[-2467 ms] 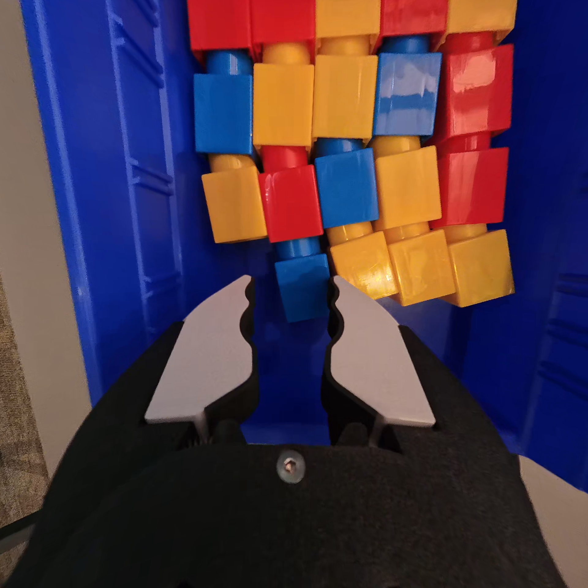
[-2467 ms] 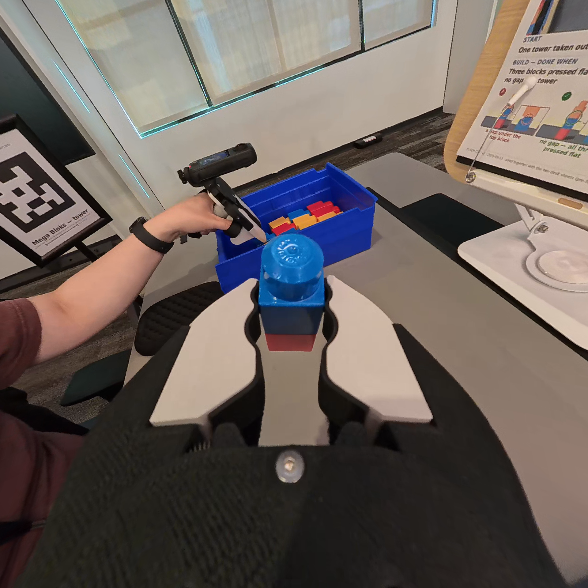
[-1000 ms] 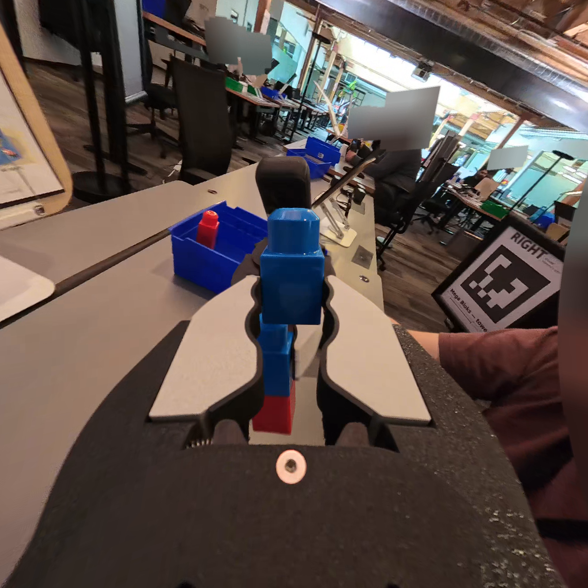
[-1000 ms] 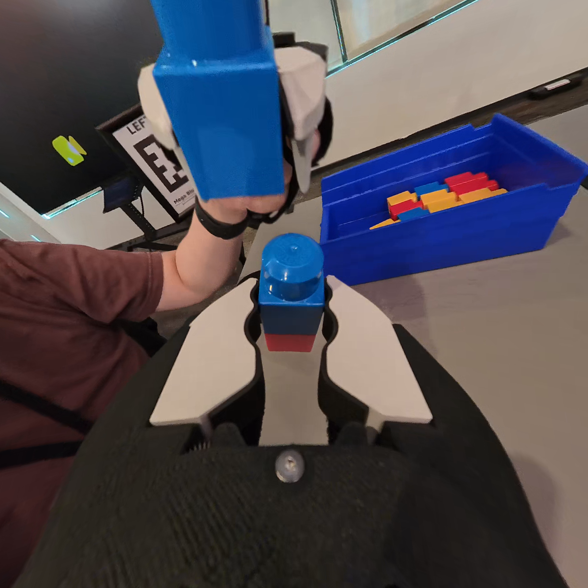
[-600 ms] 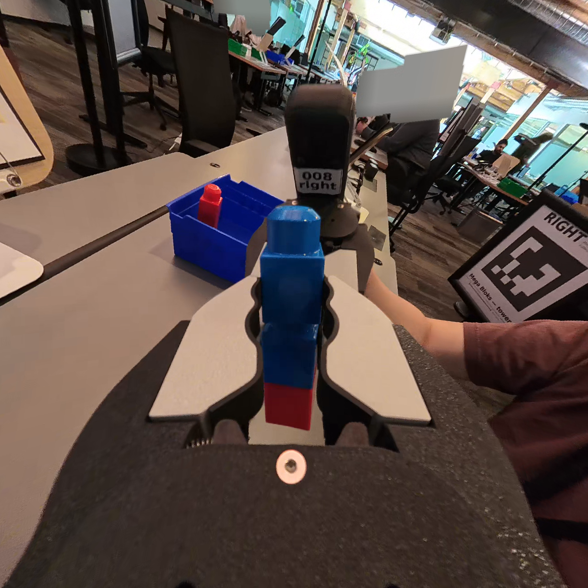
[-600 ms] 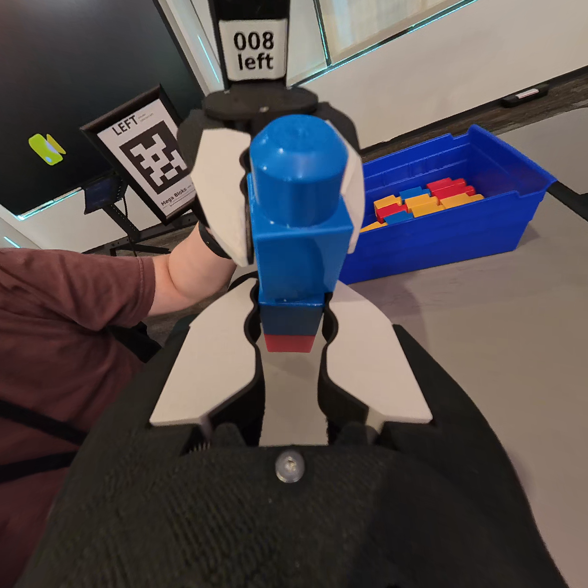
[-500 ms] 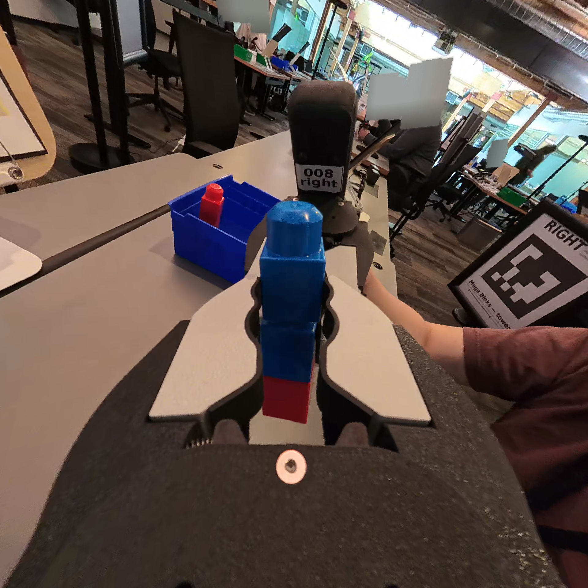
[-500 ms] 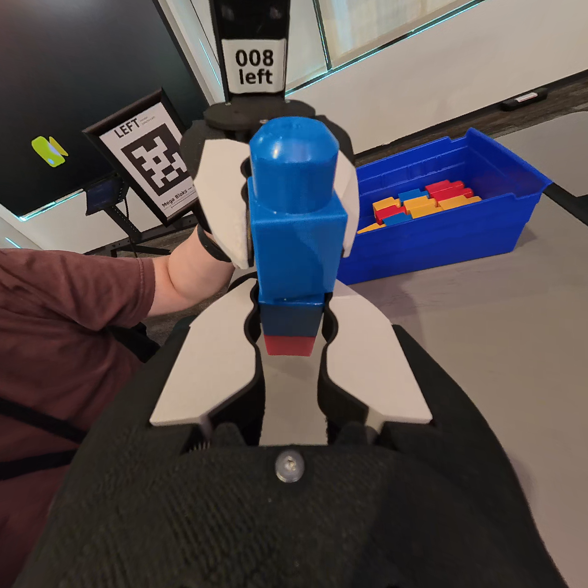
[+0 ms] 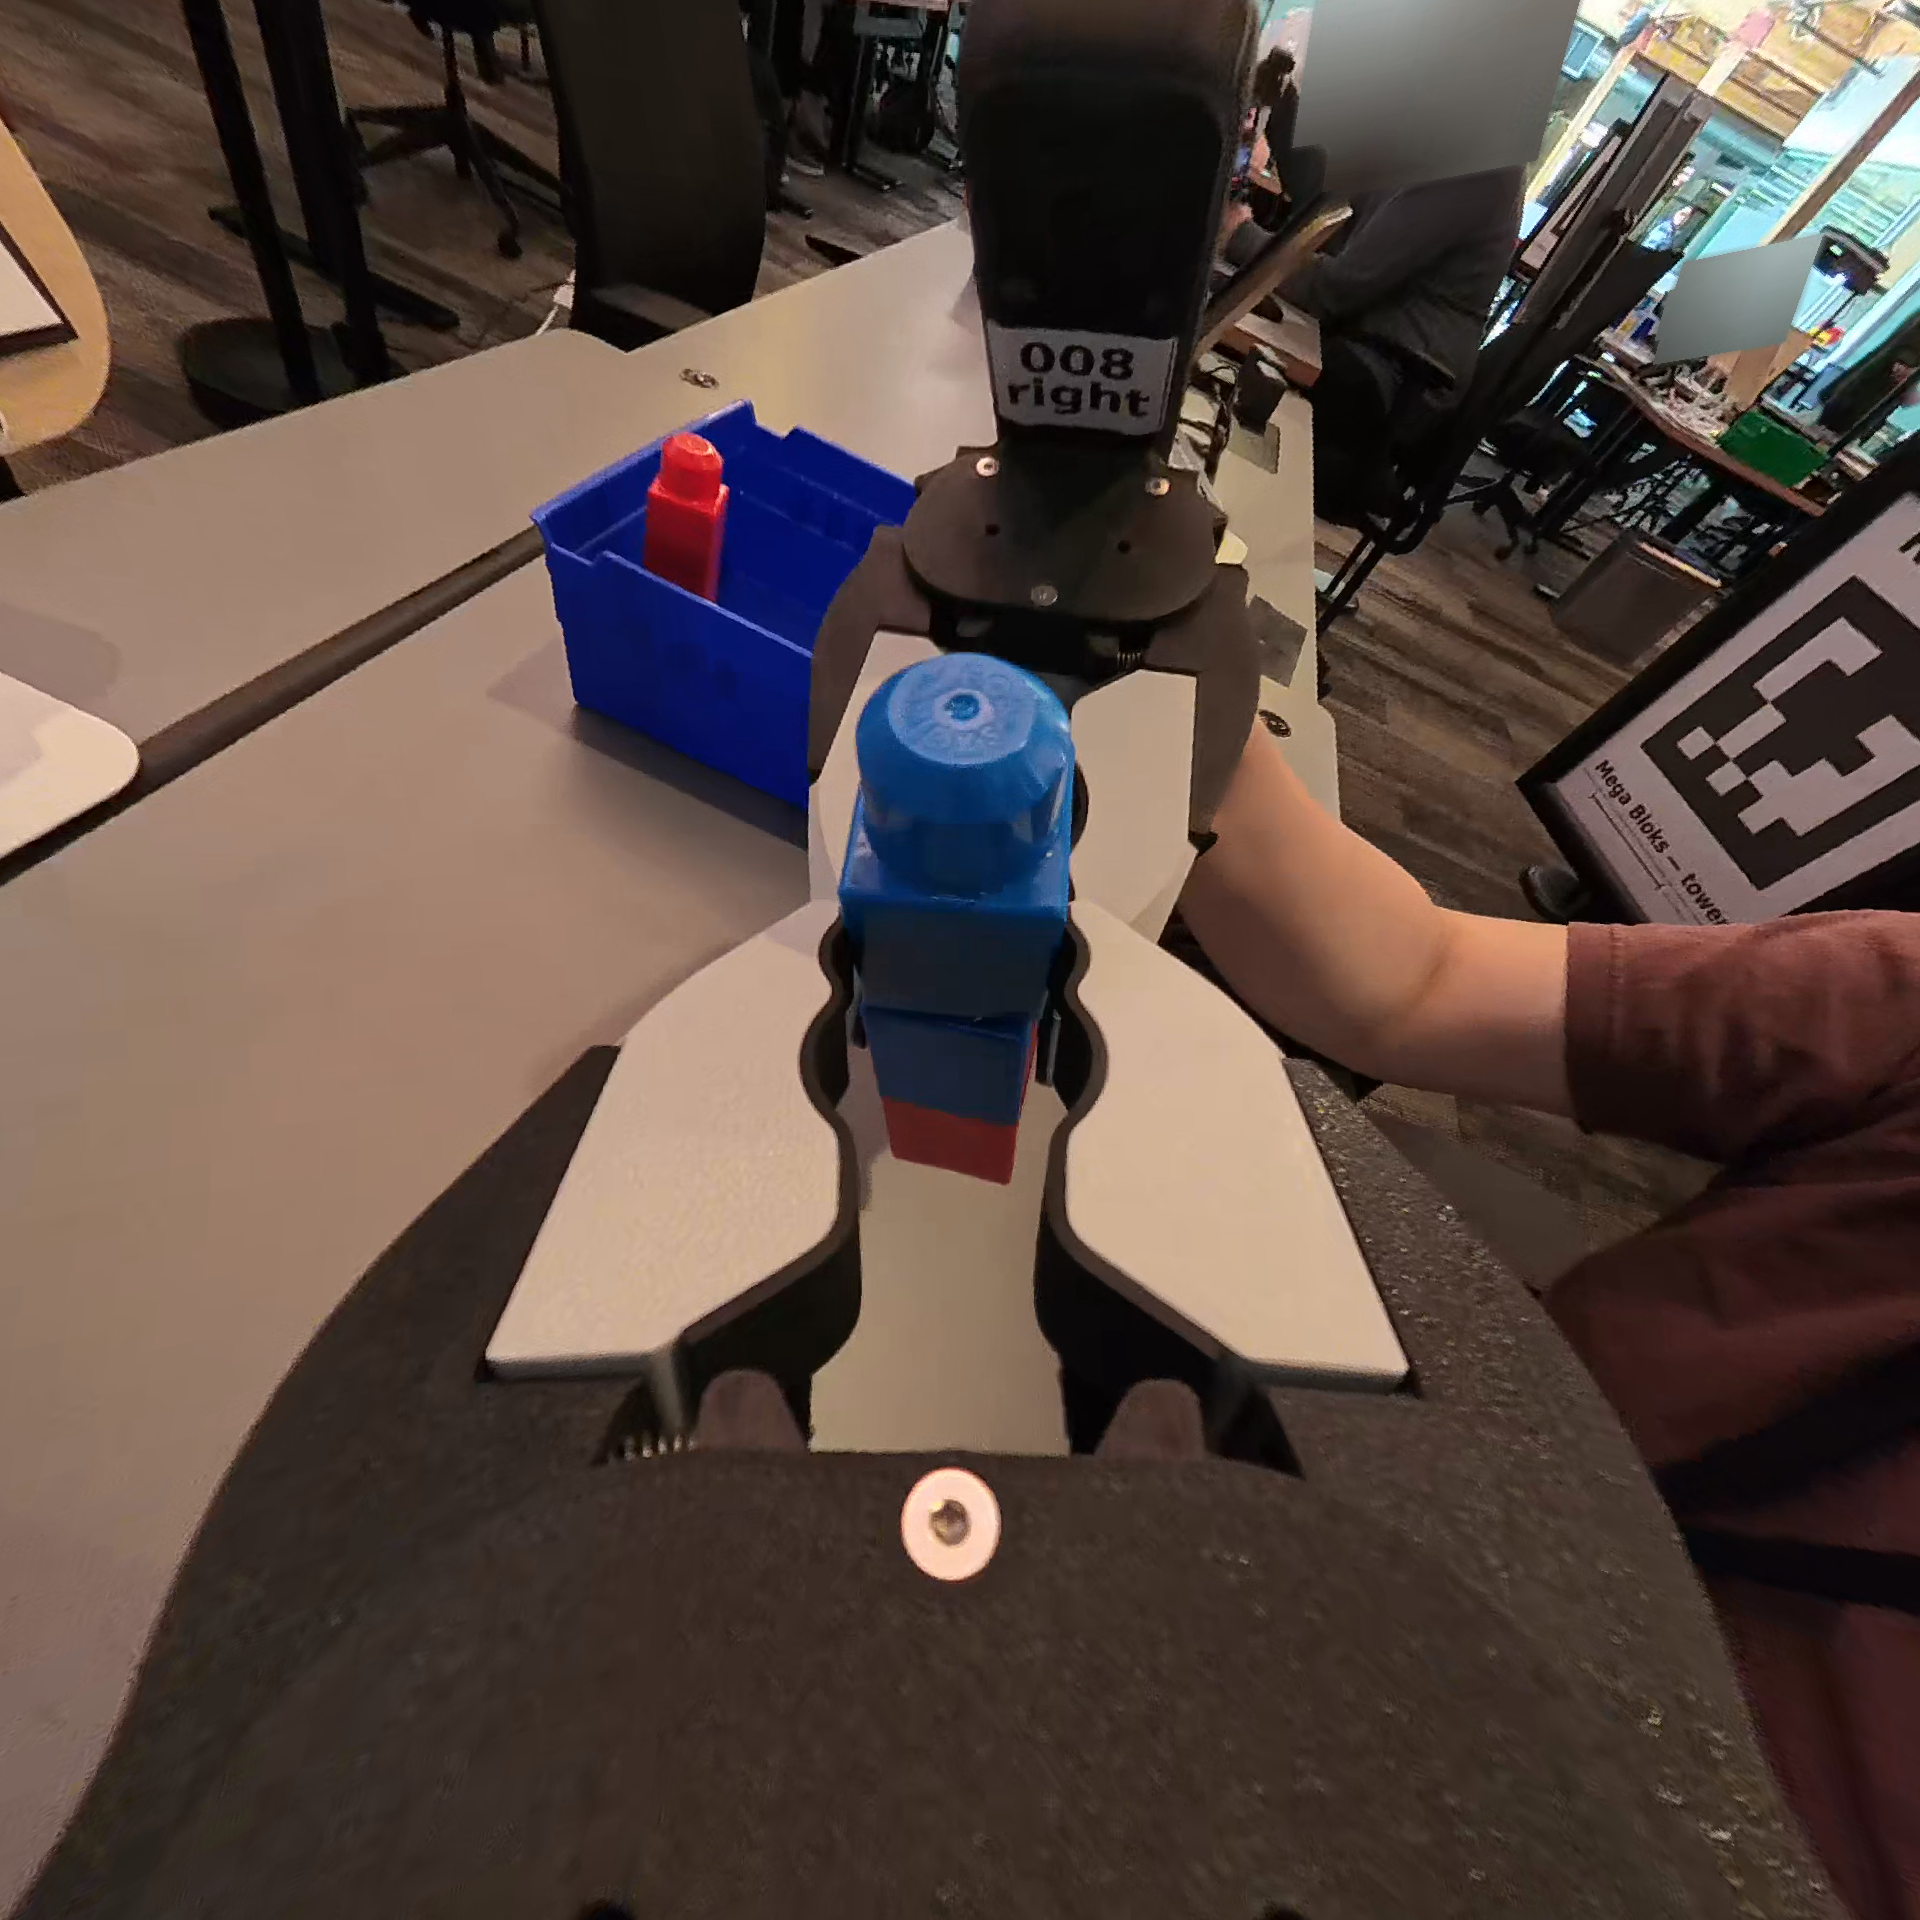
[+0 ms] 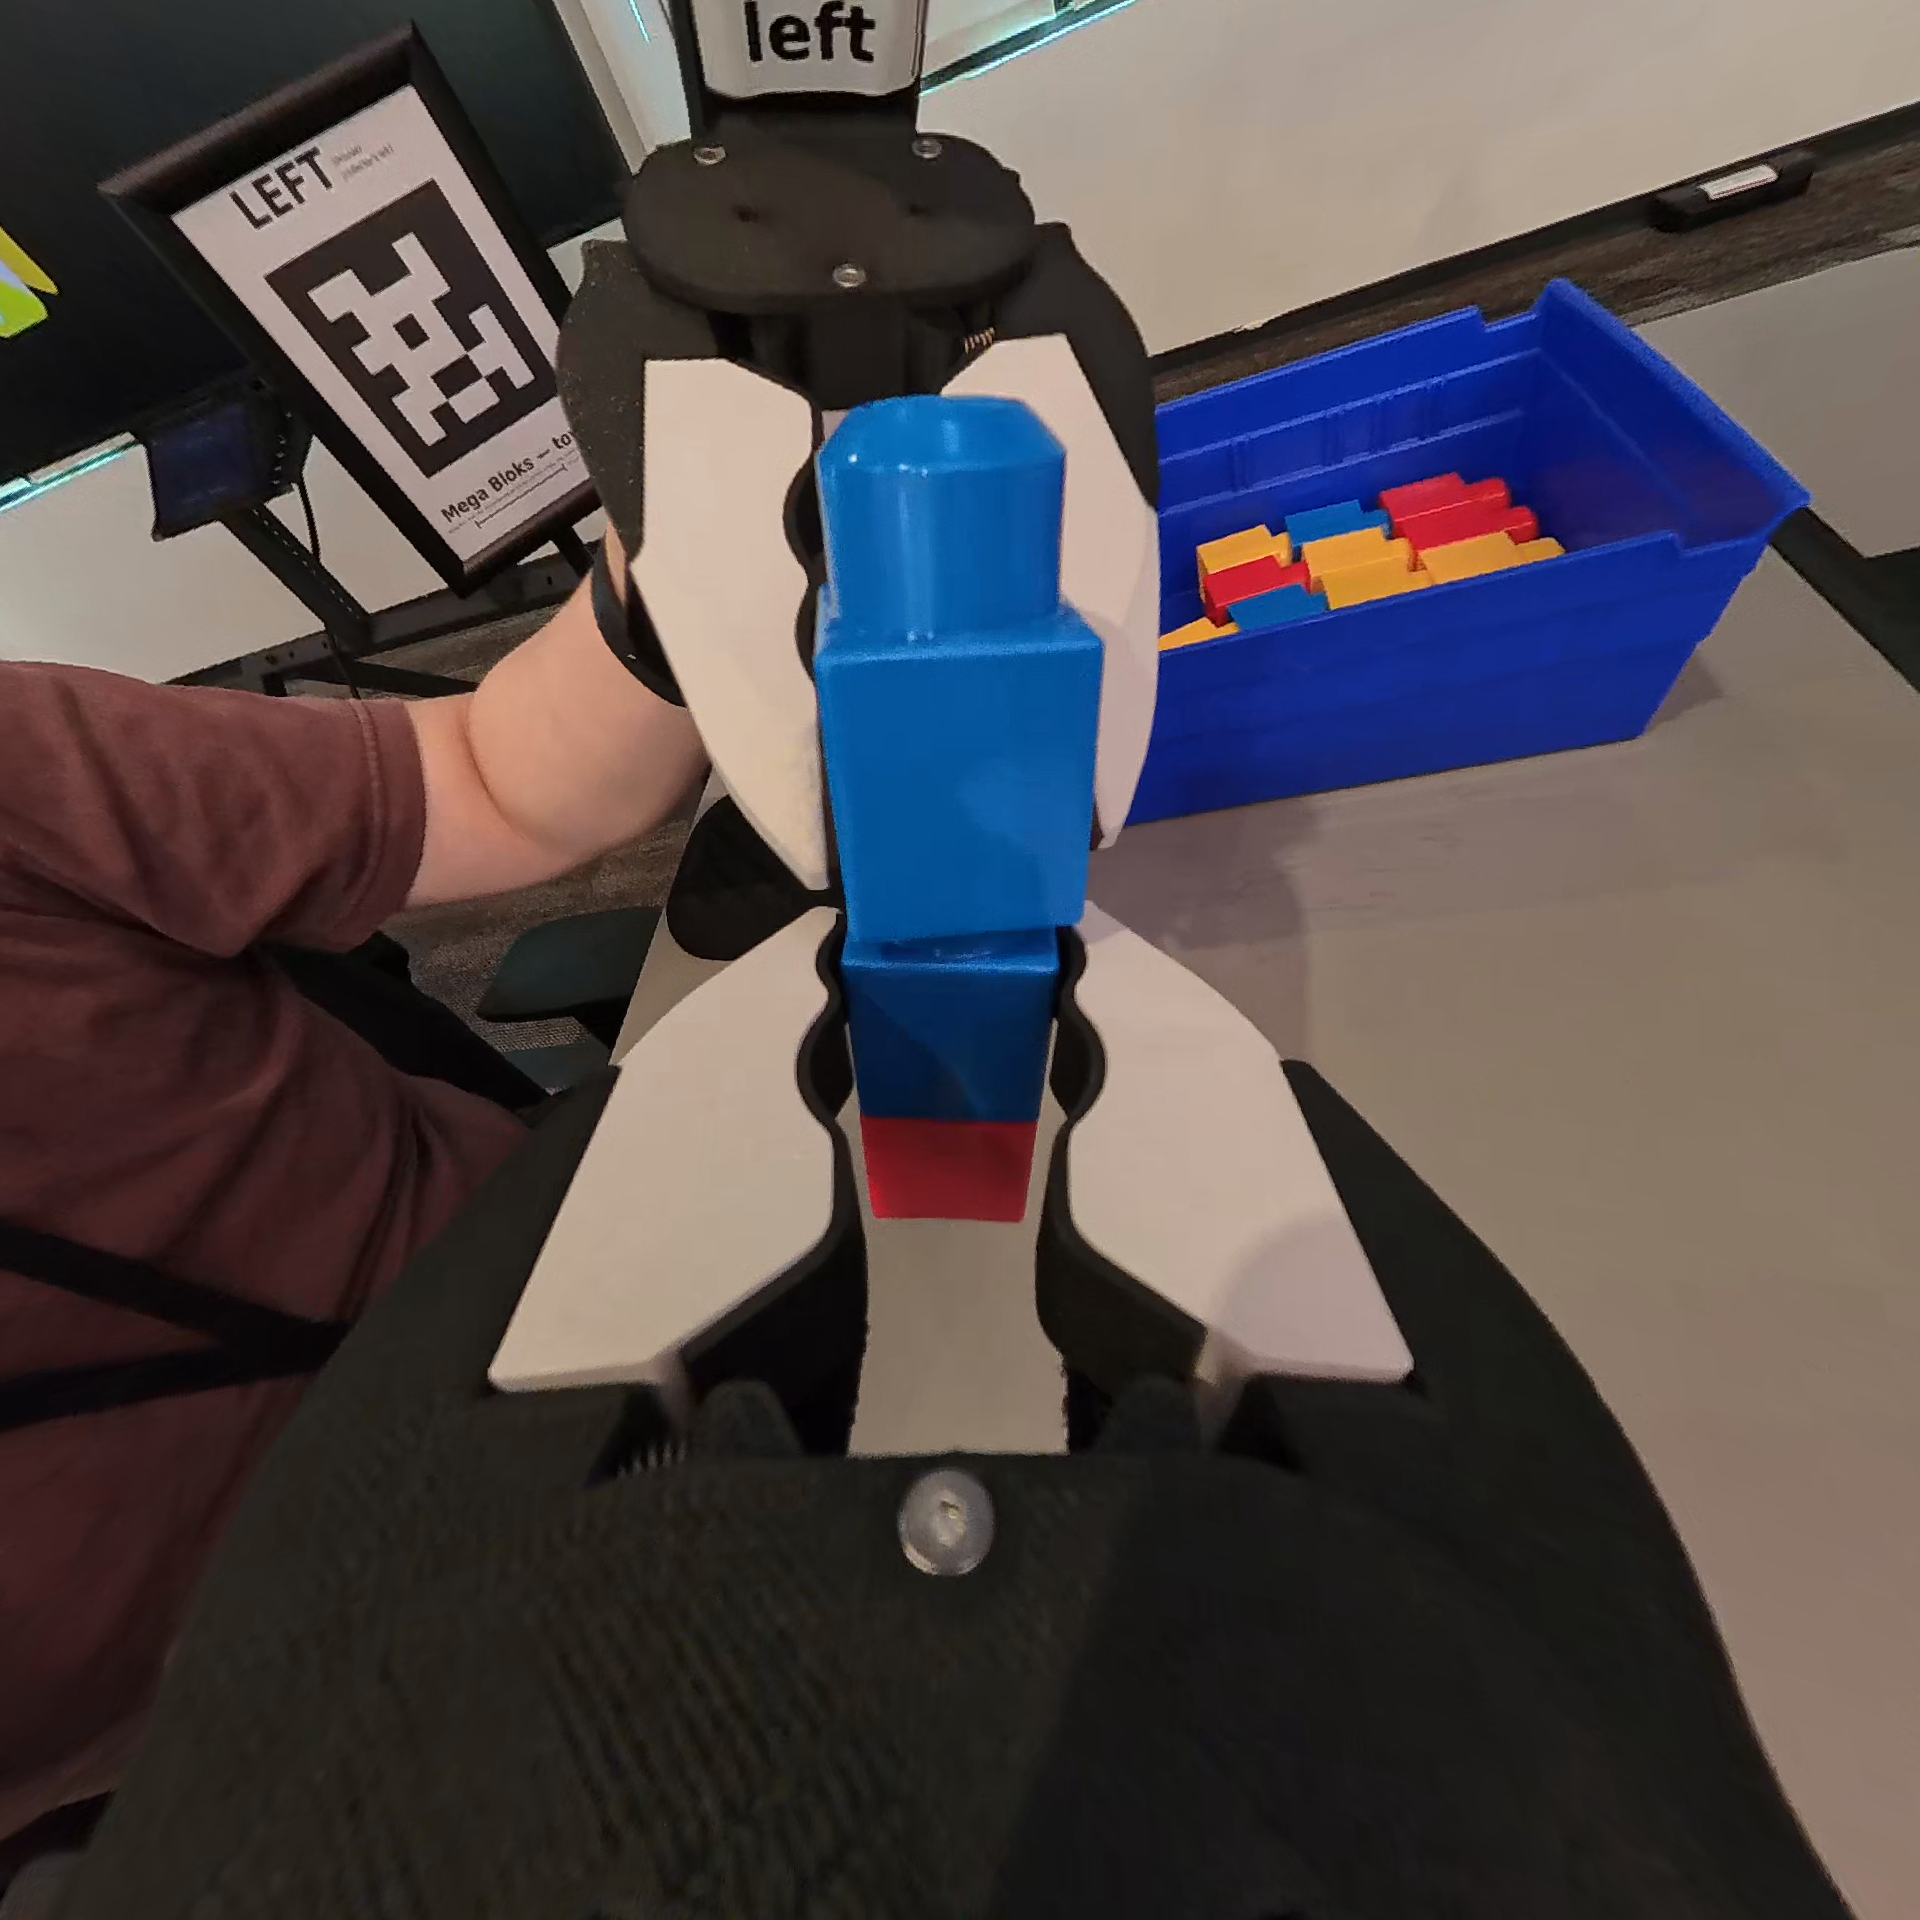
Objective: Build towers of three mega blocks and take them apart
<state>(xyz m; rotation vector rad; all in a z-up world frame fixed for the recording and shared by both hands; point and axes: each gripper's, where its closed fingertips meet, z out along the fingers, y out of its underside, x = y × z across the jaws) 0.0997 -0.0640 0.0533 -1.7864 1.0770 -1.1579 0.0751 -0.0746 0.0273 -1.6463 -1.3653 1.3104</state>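
Left tongs (image 9: 951,961) are clamped on the top blue block (image 9: 956,904) of the tower. Right tongs (image 10: 951,1023) squeeze the middle blue block (image 10: 951,1029), with the red block (image 10: 948,1169) below it, over the grey table (image 10: 1507,1039). Big blue bin (image 10: 1455,665) of spare blocks sits off to the right tongs' right, behind the tower.

My left gripper (image 9: 951,961), black-bodied with pale grey fingers (image 9: 717,1091), faces my right gripper (image 10: 951,1023) tip to tip, each clamped on one blue plastic block of the same stack. The left grips the top blue block (image 10: 961,769), the right the middle blue block (image 10: 951,1039). My bare forearms (image 9: 1382,966) reach out from dark red sleeves (image 10: 197,790).
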